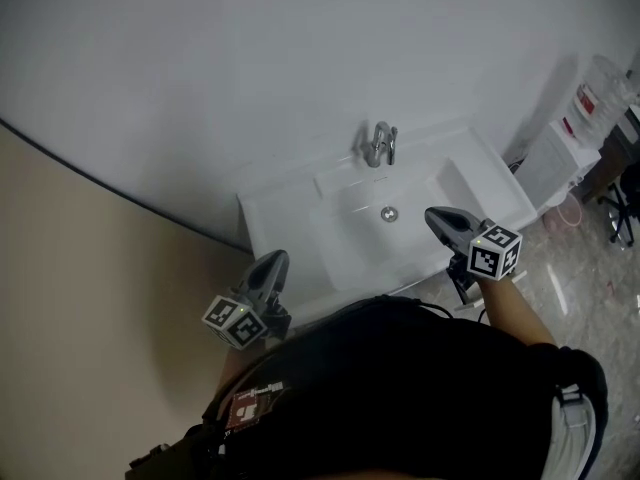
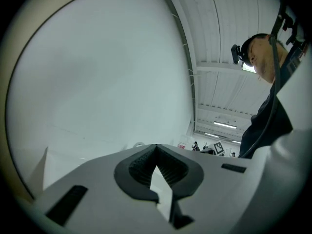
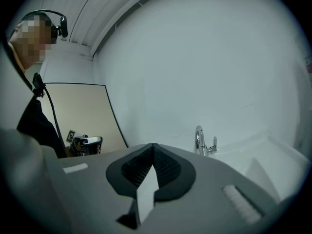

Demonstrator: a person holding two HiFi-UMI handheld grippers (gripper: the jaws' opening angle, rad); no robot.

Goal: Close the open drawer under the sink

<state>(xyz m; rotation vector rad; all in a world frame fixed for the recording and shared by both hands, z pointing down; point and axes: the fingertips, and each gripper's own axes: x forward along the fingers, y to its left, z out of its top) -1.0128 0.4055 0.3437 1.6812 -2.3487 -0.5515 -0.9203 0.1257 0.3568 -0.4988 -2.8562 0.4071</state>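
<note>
A white wall (image 1: 250, 58) rises behind the sink (image 1: 285, 213), and the person's dark torso (image 1: 400, 388) stands at its front, so the drawer under it is out of sight. The left gripper (image 1: 272, 265) hovers at the sink's front-left corner, jaws pressed together, empty. The right gripper (image 1: 440, 218) is over the sink's right half, likewise closed on nothing. The tap (image 1: 379, 145) sits at the sink's back edge.
</note>
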